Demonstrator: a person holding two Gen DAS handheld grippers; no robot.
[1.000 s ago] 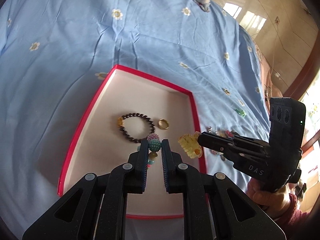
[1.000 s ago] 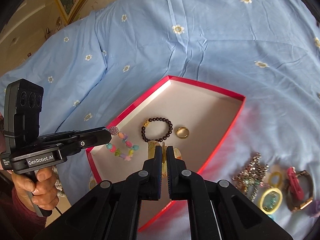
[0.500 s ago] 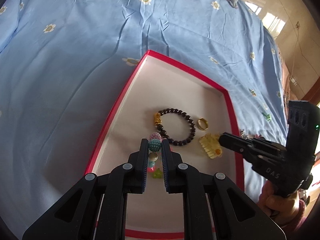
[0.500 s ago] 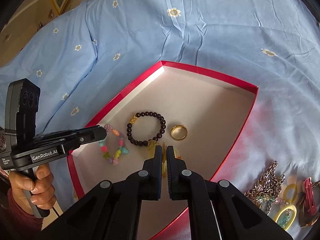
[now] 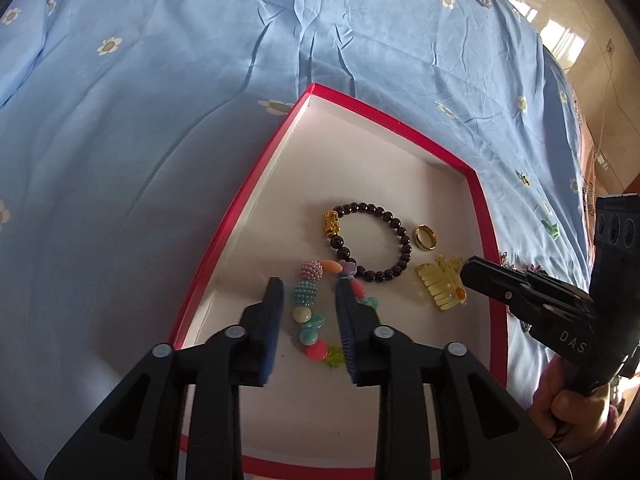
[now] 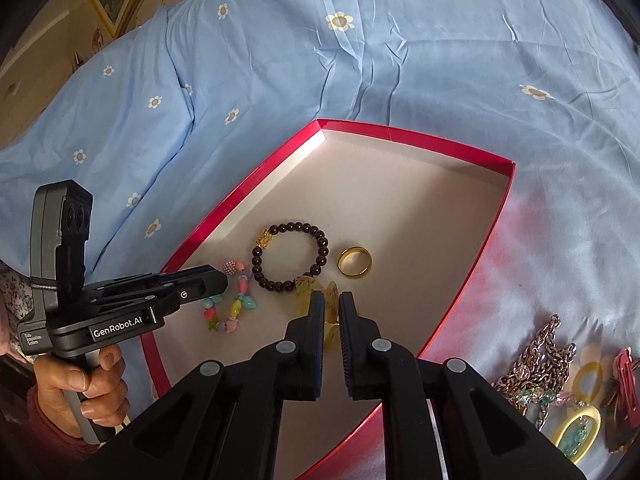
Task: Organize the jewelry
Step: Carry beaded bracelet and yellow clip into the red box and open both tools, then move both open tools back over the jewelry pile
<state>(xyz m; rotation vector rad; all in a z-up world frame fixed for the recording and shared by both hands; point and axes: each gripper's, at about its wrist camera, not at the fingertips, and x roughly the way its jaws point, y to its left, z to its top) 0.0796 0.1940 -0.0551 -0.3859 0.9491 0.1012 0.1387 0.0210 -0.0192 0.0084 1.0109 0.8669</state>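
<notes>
A red-rimmed box lies on a blue bedsheet. Inside lie a dark bead bracelet, a gold ring, a colourful bead bracelet and a yellow hair claw. My left gripper is open, its jaws either side of the colourful bracelet, which rests on the box floor. My right gripper is open a little just above the yellow claw, which lies between and under its jaws.
A pile of loose jewelry lies on the sheet right of the box: metal chains, yellow oval pieces and a red clip. The flowered blue sheet spreads around the box.
Both grippers have opened. The left one has let the colourful bracelet down onto the box floor; the right one has released the yellow claw beside the dark bracelet.
</notes>
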